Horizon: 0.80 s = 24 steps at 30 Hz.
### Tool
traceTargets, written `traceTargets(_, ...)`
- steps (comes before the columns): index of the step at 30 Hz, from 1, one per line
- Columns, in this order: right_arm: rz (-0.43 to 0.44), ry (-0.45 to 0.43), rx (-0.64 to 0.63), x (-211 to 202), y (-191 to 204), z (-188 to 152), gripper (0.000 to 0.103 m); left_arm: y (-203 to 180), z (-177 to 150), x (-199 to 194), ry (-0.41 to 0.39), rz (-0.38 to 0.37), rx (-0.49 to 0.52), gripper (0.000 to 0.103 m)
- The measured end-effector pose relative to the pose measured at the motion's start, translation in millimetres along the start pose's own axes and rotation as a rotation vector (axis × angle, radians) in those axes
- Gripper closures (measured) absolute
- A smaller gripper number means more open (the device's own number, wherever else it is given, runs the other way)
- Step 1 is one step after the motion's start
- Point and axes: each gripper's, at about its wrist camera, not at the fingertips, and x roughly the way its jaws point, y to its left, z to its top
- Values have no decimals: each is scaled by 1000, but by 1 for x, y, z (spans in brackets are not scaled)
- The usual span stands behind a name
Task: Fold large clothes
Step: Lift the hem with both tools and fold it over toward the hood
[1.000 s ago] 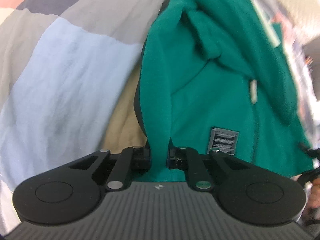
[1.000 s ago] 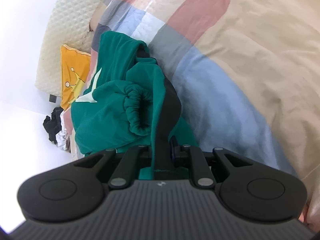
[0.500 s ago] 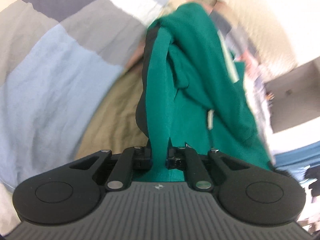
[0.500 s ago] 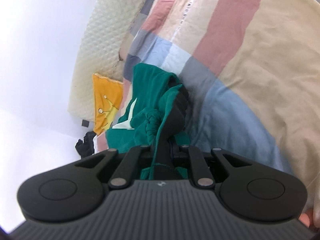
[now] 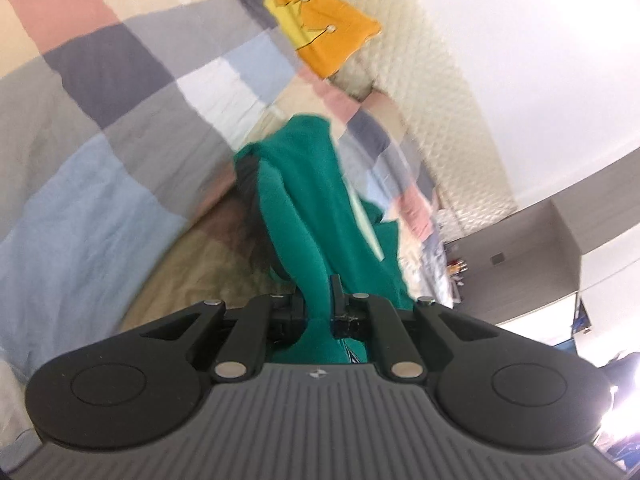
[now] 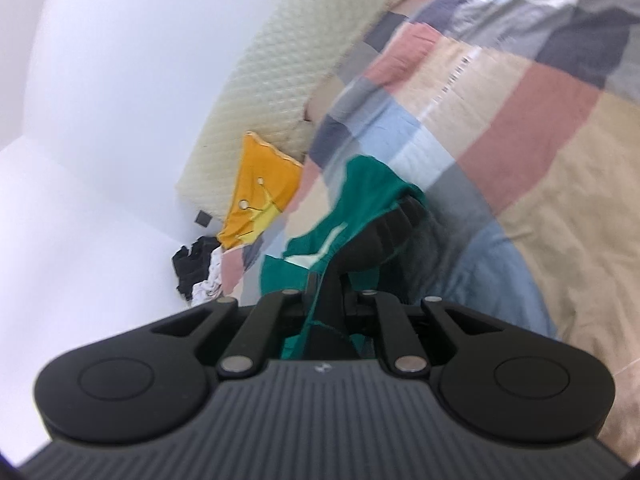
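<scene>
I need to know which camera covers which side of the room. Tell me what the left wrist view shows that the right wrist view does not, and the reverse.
Only the left wrist view shows the grey cabinet by the white wall and the left gripper, shut on the green garment.

Only the right wrist view shows the black and white clothes pile at the bed's edge and the right gripper, shut on the garment's black part.

Both show the green garment, the patchwork bedspread, the orange pillow and the cream quilted headboard.
</scene>
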Motion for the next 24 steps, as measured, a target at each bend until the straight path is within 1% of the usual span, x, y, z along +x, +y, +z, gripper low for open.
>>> traceTargets(4,30,-6,-43,-34,18,2,92,-11,-11,-44,-26,-30,1,94)
traceTargets(7,48,-9,-87,-65,32,-3,92,-16,-23,-79,-30,-65,14,94)
traceTargets(11,47,-3,-128,-106,45,-14,92,-16,-48,-124,-38,-83,24,94)
traceTargets(15,52,11,-149,-139,54,-32,92,-7,-77,-161,-41,-95,-3,94)
traceTargets(17,50,11,-143,-150,54,-39,92,-4,-89,-171,-42,-91,-3,94)
traceTargets(20,26,7,-105,-151,48,-42,92,-6,-100,-175,-41,-72,0,94)
traceTargets(22,6,-1,-73,-146,40,-39,92,-9,-100,-170,-36,-88,-6,94)
traceTargets(24,-5,-4,-37,-138,33,-32,92,-16,-94,-165,-44,-91,8,94)
